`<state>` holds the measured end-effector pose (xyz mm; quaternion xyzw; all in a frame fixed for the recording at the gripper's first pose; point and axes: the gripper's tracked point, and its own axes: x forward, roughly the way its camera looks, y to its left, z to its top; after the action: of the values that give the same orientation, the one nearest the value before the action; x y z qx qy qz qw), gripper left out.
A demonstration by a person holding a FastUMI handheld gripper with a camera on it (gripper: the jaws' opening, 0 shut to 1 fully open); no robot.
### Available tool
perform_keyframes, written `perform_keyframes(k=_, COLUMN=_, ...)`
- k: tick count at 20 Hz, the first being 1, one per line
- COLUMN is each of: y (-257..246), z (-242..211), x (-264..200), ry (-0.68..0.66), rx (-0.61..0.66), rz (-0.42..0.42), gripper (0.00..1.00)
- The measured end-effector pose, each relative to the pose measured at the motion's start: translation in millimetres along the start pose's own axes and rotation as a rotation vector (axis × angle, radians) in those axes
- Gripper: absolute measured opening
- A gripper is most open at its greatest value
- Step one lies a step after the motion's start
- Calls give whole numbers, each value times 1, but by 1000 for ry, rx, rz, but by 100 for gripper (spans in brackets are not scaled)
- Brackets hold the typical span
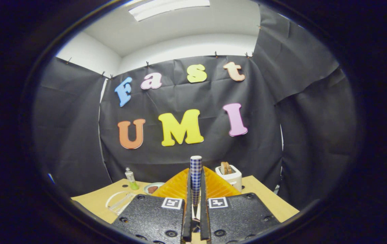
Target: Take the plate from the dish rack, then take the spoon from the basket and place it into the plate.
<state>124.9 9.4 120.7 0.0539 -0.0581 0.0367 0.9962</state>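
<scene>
The gripper [196, 203] was clenched on the spoon [196, 178], its checked handle standing upright between the two fingers and rising above their tips. Just beyond the fingers lay the orange ribbed basket [213, 184] on the tan table [264, 196]. A toaster [230, 174] stood right of the basket near the table's far edge. Left of the basket sat a small dish [152, 188], a bottle [131, 179] and a clear plate [120, 200], with open tabletop around them
</scene>
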Motion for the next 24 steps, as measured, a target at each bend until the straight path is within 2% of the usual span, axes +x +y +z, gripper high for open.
perform_keyframes(k=5, y=67, z=-16, x=-35, ry=14, rx=-1, rz=2, gripper=14)
perform_keyframes(k=10, y=120, z=-77, x=-55, ry=31, rx=-45, rz=7, gripper=15)
perform_keyframes(k=13, y=148, z=-119, x=-62, ry=37, rx=-52, rz=52, gripper=16)
perform_keyframes(k=20, y=146, z=-202, x=-63, ry=53, rx=-57, rz=19, gripper=17)
perform_keyframes(k=24, y=141, z=-226, x=-61, ry=78, rx=-65, rz=28, gripper=19)
